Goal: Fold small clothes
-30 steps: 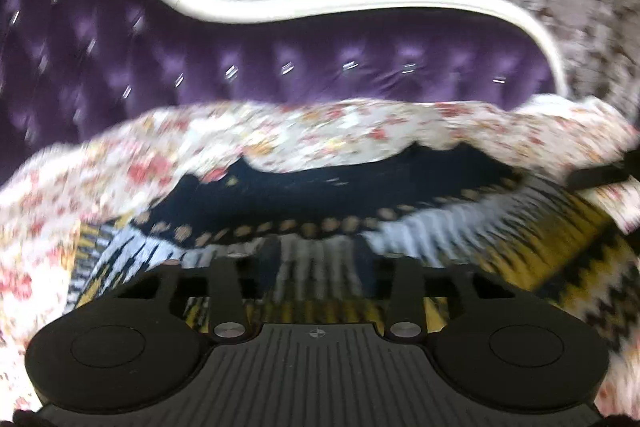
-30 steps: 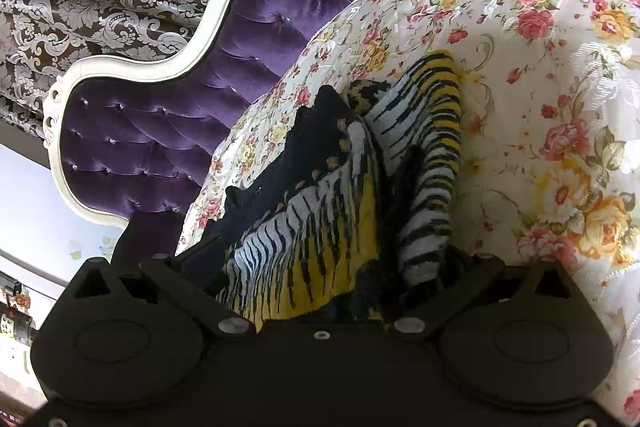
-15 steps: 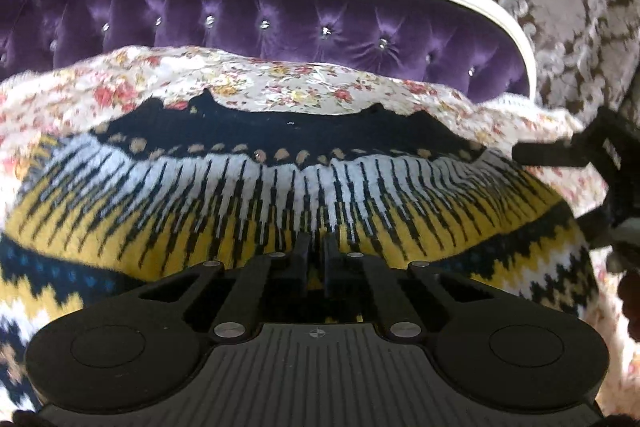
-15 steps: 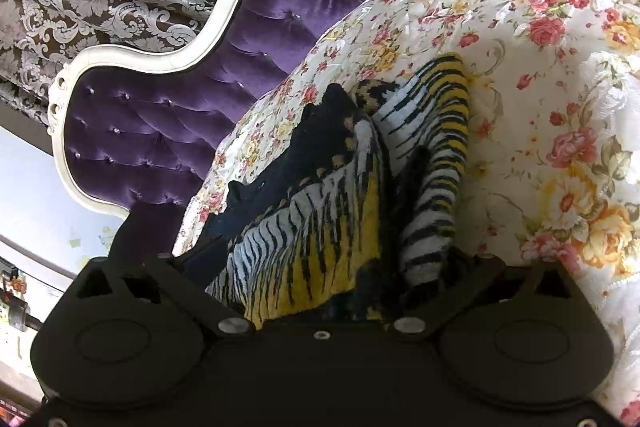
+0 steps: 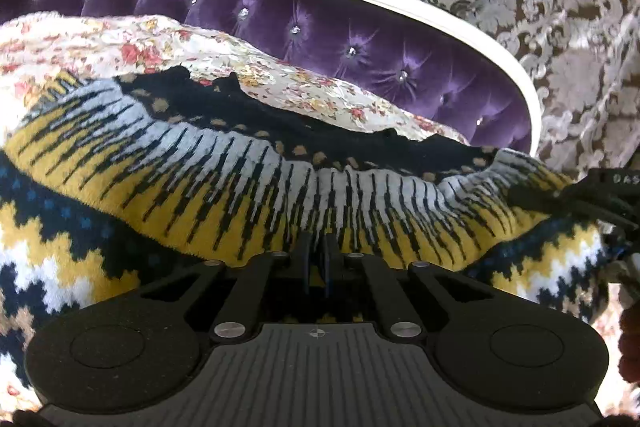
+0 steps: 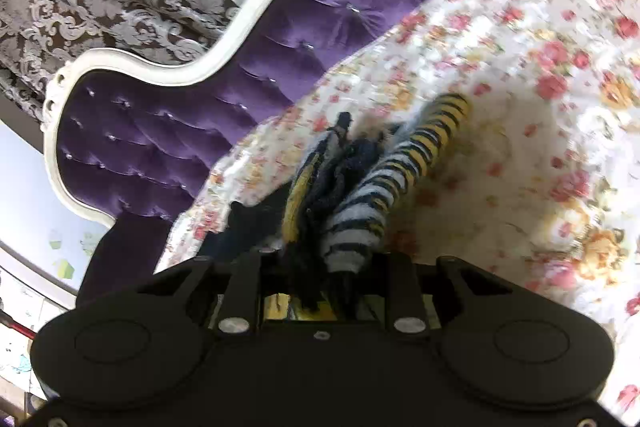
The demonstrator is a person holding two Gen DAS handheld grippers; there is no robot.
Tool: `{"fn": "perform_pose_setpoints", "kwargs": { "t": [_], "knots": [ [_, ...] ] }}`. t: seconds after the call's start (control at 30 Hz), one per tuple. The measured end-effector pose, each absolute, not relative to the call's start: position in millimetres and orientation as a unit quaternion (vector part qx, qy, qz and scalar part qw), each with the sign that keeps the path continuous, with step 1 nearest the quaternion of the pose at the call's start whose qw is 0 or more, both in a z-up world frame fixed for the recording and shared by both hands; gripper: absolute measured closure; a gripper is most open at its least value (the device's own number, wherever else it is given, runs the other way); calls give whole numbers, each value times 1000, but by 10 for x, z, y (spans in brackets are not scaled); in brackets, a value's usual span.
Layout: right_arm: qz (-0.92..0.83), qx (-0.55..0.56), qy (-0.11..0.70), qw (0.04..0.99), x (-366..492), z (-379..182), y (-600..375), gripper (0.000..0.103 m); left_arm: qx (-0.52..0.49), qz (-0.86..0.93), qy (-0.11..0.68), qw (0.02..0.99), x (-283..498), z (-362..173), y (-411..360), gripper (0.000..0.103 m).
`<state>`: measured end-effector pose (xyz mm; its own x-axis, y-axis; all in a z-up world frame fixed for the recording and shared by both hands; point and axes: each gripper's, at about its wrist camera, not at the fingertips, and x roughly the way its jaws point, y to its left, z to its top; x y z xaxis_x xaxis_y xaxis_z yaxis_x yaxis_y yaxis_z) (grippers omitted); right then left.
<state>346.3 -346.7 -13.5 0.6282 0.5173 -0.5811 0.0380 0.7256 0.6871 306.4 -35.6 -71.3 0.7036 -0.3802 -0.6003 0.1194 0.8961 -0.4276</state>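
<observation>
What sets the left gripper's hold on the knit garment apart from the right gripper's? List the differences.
The left gripper pinches a flat, spread stretch of the knit garment; the right gripper clamps a bunched wad of it. The left gripper's fingers show nearly touching; the right gripper's fingers are mostly buried under cloth. Both are shut on the same garment, over the floral bedspread.

The sweater is a knit in yellow, white and black streaks with a black dotted band at its far edge and navy zigzags nearer. It lies spread across the bed. In the right wrist view it appears bunched into upright folds.
</observation>
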Motion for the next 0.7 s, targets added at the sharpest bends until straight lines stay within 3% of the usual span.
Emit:
{"fn": "perform_pose_setpoints", "kwargs": {
  "t": [0.37, 0.7],
  "knots": [
    [210, 230, 424, 851, 3812, 651, -2300, 69, -354, -136, 343, 859, 2973, -924, -8, 98],
    [268, 145, 481, 822, 3846, 458, -1000, 69, -418, -115, 378, 818, 2464, -883, 319, 98]
  ]
}}
